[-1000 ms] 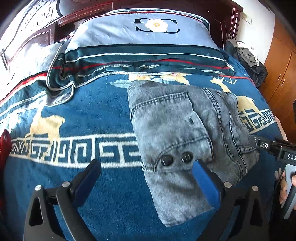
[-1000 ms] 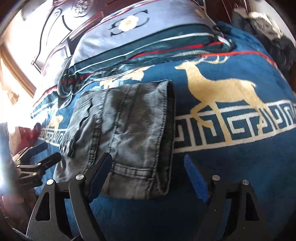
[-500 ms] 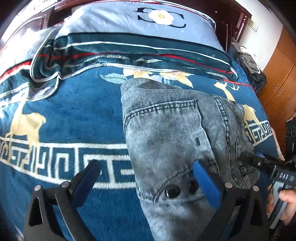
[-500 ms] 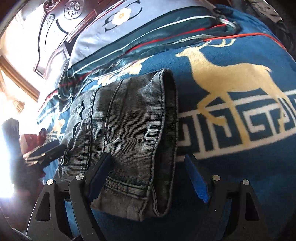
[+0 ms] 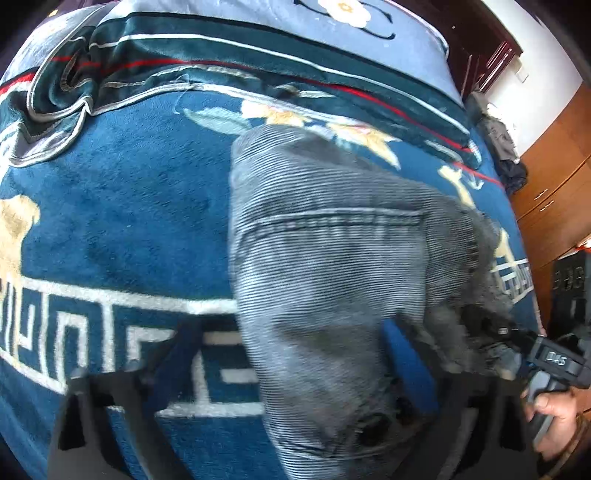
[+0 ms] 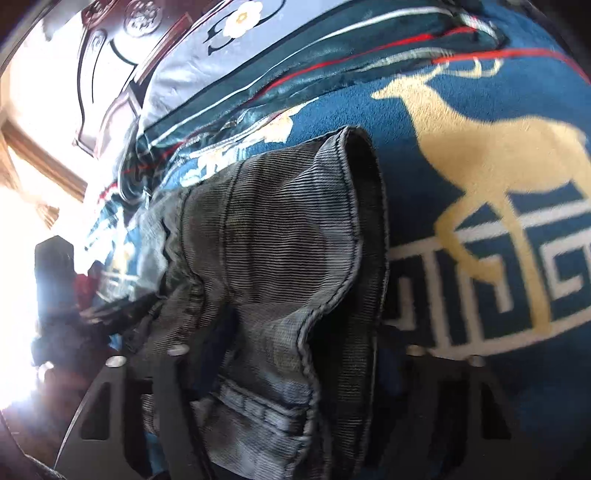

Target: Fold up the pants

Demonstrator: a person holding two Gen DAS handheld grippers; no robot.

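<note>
Pants (image 5: 332, 280) of grey ribbed denim lie folded into a thick bundle on the blue blanket (image 5: 122, 206), in the middle of the bed. In the left wrist view the bundle fills the right half of the frame, its near end with two dark buttons (image 5: 373, 428) reaching down between the fingers. The left gripper (image 5: 291, 373) has its fingers spread wide: the left one (image 5: 173, 365) stands over bare blanket and the white key-pattern band, clear of the cloth, while the right blue pad (image 5: 410, 354) presses against or sits just behind the fabric's right side; motion blur keeps the contact uncertain.

In the right wrist view the pants (image 6: 280, 266) rise as a layered fold with a stitched hem edge curling on the right. The right gripper (image 6: 295, 373) straddles the near end of this fold, its fingers apart, the left finger (image 6: 177, 384) partly buried under the denim and the right one (image 6: 436, 384) just beside the hem over the blanket. Whether the pads pinch the cloth cannot be told.

Beyond lie a gold deer motif (image 6: 491, 147), a striped teal cover and a pale pillow (image 5: 332, 22). A wooden wardrobe (image 5: 554, 177) stands at the right of the left wrist view, where the person's right hand (image 5: 554, 417) grips the other tool's handle.
</note>
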